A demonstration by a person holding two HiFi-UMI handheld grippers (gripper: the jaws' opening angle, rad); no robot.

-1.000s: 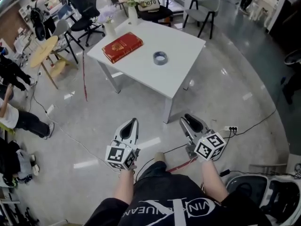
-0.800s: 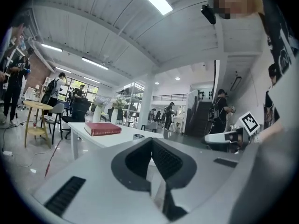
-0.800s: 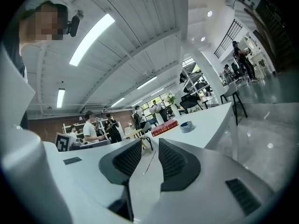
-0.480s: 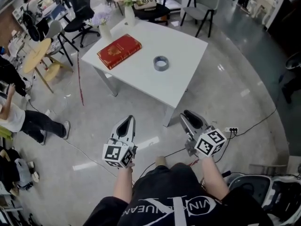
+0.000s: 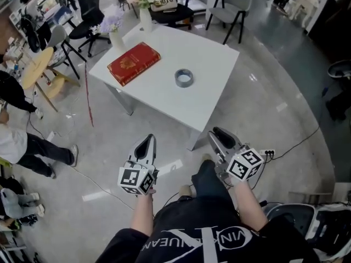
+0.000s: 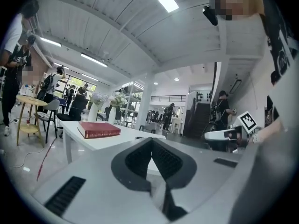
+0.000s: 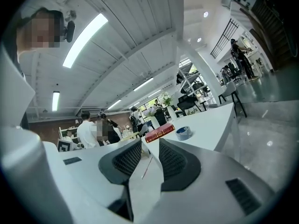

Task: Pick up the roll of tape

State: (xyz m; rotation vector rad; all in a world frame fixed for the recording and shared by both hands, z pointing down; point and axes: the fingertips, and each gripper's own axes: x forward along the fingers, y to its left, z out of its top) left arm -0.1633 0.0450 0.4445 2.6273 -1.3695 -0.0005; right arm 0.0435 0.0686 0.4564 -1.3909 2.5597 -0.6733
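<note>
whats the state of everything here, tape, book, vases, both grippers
roll of tape: lying flat on the white table, not gripped
red book: closed, lying flat on the table
vase near the book: upright, holds flowers
vase at the far corner: upright, holds flowers
left gripper: jaws together, empty, short of the table
right gripper: jaws apart, empty, short of the table

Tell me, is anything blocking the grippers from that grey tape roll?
Nothing visible: only floor and white tabletop separate the grey tape roll from the left gripper and right gripper; the red book lies aside.
</note>
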